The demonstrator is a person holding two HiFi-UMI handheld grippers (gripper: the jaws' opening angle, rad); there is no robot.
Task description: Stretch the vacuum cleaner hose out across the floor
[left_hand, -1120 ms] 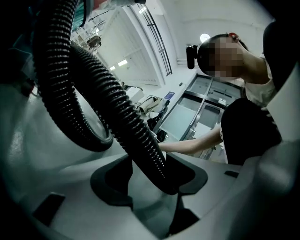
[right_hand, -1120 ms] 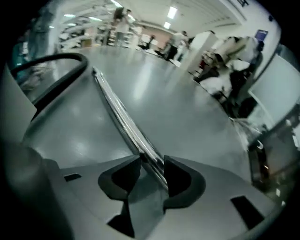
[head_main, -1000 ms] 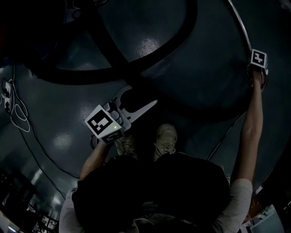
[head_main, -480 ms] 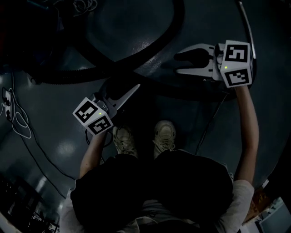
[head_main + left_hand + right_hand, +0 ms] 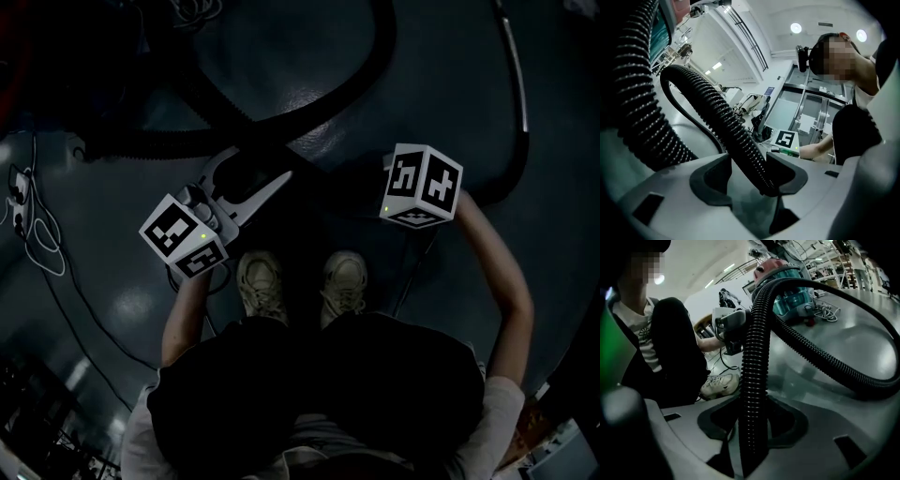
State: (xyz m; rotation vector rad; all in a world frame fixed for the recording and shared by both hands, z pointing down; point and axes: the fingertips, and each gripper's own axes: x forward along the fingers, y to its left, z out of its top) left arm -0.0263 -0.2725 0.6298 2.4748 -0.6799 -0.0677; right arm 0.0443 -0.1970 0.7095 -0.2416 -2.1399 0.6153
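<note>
The black ribbed vacuum hose (image 5: 349,92) curves across the dark floor ahead of my feet. My left gripper (image 5: 253,169) points up and right, its white fingers astride the hose. In the left gripper view the hose (image 5: 726,122) slants between the jaws of that gripper (image 5: 750,180) and leans on the right pad. The right gripper's marker cube (image 5: 422,186) hides its jaws in the head view. In the right gripper view the hose (image 5: 754,348) runs straight up between the pads of that gripper (image 5: 752,427). Both are shut on it.
The red and teal vacuum cleaner body (image 5: 787,282) stands behind the hose loop. White cables (image 5: 37,234) lie on the floor at the left. A thin curved tube (image 5: 517,94) runs along the right. The person's shoes (image 5: 262,286) are just below the grippers.
The right gripper has swung from the far right in toward the middle, above the feet. The left gripper has drifted left and a little up. The hose loop has shifted.
</note>
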